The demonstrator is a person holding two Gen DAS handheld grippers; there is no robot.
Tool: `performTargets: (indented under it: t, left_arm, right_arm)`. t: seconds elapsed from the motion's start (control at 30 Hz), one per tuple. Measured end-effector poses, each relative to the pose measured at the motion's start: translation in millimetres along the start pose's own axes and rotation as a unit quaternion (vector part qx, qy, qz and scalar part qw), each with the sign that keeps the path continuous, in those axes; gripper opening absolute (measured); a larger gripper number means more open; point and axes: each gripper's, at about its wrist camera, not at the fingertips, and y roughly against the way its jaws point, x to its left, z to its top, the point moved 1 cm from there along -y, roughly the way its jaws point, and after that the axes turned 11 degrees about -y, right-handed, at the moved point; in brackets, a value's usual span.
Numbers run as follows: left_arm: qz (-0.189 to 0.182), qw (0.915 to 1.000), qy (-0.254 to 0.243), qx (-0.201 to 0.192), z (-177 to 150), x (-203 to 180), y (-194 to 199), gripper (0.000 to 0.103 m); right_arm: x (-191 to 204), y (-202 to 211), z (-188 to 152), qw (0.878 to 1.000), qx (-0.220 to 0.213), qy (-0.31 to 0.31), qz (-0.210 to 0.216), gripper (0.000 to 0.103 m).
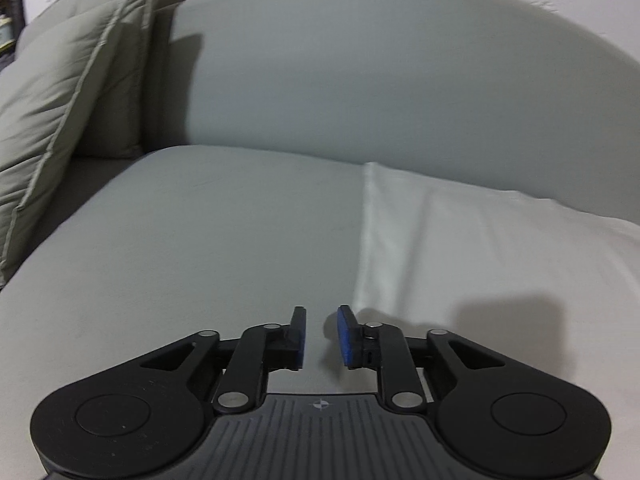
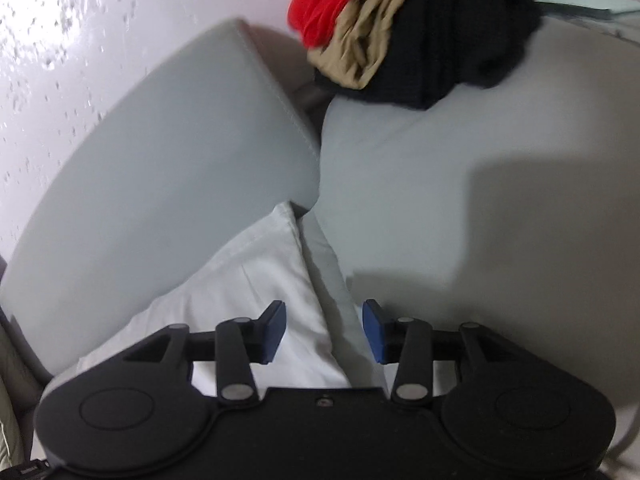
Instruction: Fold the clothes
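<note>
The landmark here is the grey sofa seat [image 1: 200, 240], and on it lies a white garment [image 1: 480, 248], spread flat toward the backrest [image 1: 380, 80]. In the left wrist view its near-left edge runs straight down the seat, and its right side is cut off by the frame, so its full shape cannot be made out. The left gripper [image 1: 322, 336] hovers over the bare seat just beside that edge; its jaws are parted with nothing between them, and the blue pads [image 1: 344, 336] show clearly. Whether the tips touch the seat cannot be told. At the far left end of the seat, beige cushions [image 1: 60, 100] lean against the backrest, partly cut off.

In the right wrist view the same white garment [image 2: 256, 276] comes to a folded corner near the gap where the backrest [image 2: 180, 140] meets the seat [image 2: 440, 200]. The right gripper [image 2: 325, 330] hangs above that corner, jaws released and holding nothing; the gripper body hides the nearer part of the cloth. Farther along the seat sits a blurred pile of clothes [image 2: 400, 28] in red, tan and black, its top cut off; the separate items cannot be distinguished.
</note>
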Motion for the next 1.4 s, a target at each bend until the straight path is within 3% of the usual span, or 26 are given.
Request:
performTargets:
  t: [0.07, 0.13, 0.17, 0.2, 0.43, 0.57, 0.63, 0.8, 0.87, 0.97, 1.03, 1.07, 1.13, 1.27, 1.33, 1.4]
  left_arm:
    - [-0.014, 0.9999, -0.009, -0.004, -2.0, -5.5, 3.2, 0.022]
    - [-0.023, 0.9995, -0.019, -0.006, -5.8, -11.8, 6.2, 0.023]
    - [-0.023, 0.9994, -0.026, -0.005, -9.4, -15.8, 7.6, 0.023]
    - [-0.023, 0.9992, -0.033, -0.005, -13.1, -19.7, 9.0, 0.023]
    - [-0.019, 0.9983, -0.055, -0.001, -16.3, -20.3, 6.9, 0.023]
    - [-0.039, 0.9976, -0.056, -0.01, -21.1, -19.4, 13.8, 0.023]
    - [-0.058, 0.9965, -0.058, -0.015, -18.6, -25.7, 12.3, 0.022]
    - [-0.09, 0.9927, -0.078, -0.018, 8.6, -65.1, -10.3, 0.023]
    - [-0.1, 0.9913, -0.083, -0.018, 21.3, -80.5, -22.6, 0.022]
    - [-0.088, 0.9922, -0.084, -0.03, 45.2, -94.1, -49.1, 0.027]
    - [-0.048, 0.9943, -0.085, -0.043, 57.9, -89.0, -66.4, 0.031]
    - [-0.025, 0.9948, -0.086, -0.05, 63.9, -85.1, -75.1, 0.031]
    - [0.016, 0.9951, -0.078, -0.059, 74.3, -72.8, -92.2, 0.032]
    - [0.068, 0.9948, -0.046, -0.059, 86.1, -38.4, -120.1, 0.04]
    - [0.104, 0.9915, -0.056, -0.054, 90.1, -32.5, -129.2, 0.041]
    - [0.109, 0.9918, -0.05, -0.045, 92.6, -25.8, -129.9, 0.042]
  right_arm:
    - [0.4, -11.4, 1.0, 1.0, 0.017, -0.001, -0.007, 0.027]
    - [3.8, -10.1, -3.0, 1.0, 0.012, 0.006, -0.008, 0.025]
    - [5.5, -9.4, -5.0, 1.0, 0.009, 0.01, -0.008, 0.017]
    - [7.1, -8.7, -7.0, 1.0, 0.006, 0.013, -0.008, 0.003]
    - [18.9, -4.0, -21.1, 0.999, -0.014, 0.039, -0.009, 0.002]
    - [25.6, -1.3, -29.1, 0.998, -0.025, 0.053, -0.009, 0.024]
    - [29.0, 0.0, -33.1, 0.998, -0.031, 0.061, -0.009, 0.026]
    - [63.1, -12.6, -65.1, 0.992, 0.043, 0.079, 0.093, 0.022]
    - [76.9, -30.4, -73.6, 0.989, 0.06, 0.085, 0.107, 0.022]
    - [90.1, -65.4, -75.9, 0.988, 0.056, 0.098, 0.105, 0.021]
    - [91.7, -85.3, -65.9, 0.99, 0.03, 0.107, 0.092, 0.014]
    - [91.3, -88.4, -60.9, 0.99, 0.009, 0.113, 0.08, 0.0]
    - [88.1, -96.8, -47.6, 0.991, -0.027, 0.118, 0.061, 0.0]
    - [78.8, -112.2, -18.1, 0.986, -0.096, 0.129, -0.035, 0.0]
    - [68.0, -116.5, -6.6, 0.986, -0.103, 0.118, -0.049, 0.0]
    - [64.2, -118.1, -3.4, 0.984, -0.11, 0.124, -0.061, 0.0]
